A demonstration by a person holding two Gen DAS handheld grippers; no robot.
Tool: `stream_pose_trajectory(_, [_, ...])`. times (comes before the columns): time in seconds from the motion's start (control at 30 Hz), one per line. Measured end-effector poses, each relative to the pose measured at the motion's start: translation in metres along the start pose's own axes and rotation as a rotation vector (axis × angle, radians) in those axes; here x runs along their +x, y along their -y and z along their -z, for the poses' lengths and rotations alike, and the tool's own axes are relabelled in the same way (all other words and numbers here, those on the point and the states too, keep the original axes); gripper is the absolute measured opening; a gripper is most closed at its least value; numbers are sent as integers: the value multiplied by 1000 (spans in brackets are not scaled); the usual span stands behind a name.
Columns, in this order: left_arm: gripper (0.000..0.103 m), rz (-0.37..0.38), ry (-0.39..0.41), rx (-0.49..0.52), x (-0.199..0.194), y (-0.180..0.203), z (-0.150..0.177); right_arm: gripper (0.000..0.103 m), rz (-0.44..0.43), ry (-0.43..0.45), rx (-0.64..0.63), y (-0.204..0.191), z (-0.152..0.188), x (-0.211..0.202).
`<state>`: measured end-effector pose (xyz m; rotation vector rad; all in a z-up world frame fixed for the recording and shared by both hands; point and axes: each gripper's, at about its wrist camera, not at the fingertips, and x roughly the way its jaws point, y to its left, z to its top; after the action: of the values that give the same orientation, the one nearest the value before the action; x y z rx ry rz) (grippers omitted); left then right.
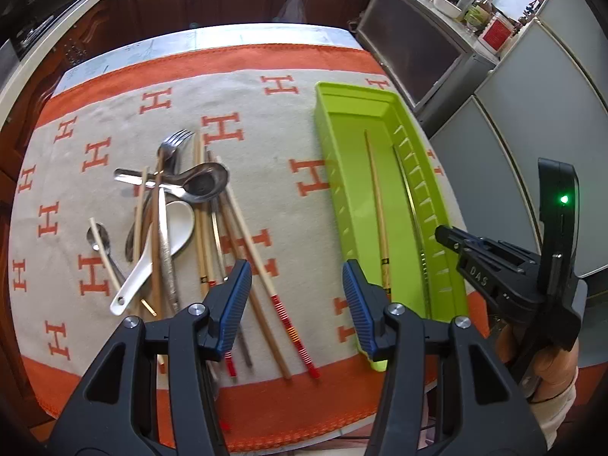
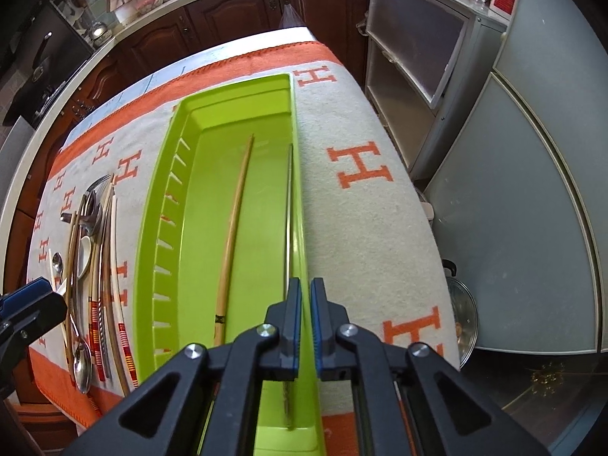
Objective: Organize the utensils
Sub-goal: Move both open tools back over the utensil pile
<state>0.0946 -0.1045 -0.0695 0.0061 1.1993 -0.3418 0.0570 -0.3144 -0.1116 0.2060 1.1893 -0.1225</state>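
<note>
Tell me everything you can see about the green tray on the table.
The green tray is a long, narrow, lime-green bin that looks like glossy plastic, with raised walls, one of them slotted. It lies flat on the orange-and-beige cloth, right of the utensil pile. Inside lie a bamboo chopstick and a thin metal chopstick along the wall opposite the slots. The shut right gripper hovers over that wall's near end.

beyond the jaws — orange-and-cream blanket (image 1: 273, 144) with h letters covers the table. dark wood cabinets (image 2: 235, 11) farther back; grey cabinet doors (image 2: 532, 197) right of the jaws — a steel pot lid (image 2: 461, 311) below them.
</note>
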Motion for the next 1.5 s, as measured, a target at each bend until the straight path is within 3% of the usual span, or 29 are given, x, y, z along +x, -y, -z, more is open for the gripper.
stream_pose_trajectory(0.27, [47,-63,34,-23,-13,-28,11,5,-17,-21,36,0,2,-1])
stream_pose_trajectory(0.53, [48,-94,50,-58,-27,-55,26,10,2,15,47,-7,8,-22])
stream_pose_trajectory(1.1, [57,-135,126,-108,-67,-92,51,13,-200,112,12,-65,21,-70])
stream_pose_trajectory(1.2, [60,-146,141,-117,-73,-99,55,23,-206,127,-13,-78,25,-75])
stream_pose_trajectory(1.27, [62,-142,150,-127,-78,-105,57,35,-213,140,-32,-84,26,-79])
stream_pose_trajectory(1.5, [66,-123,179,-157,-89,-123,64,49,-246,151,-104,-110,32,-87])
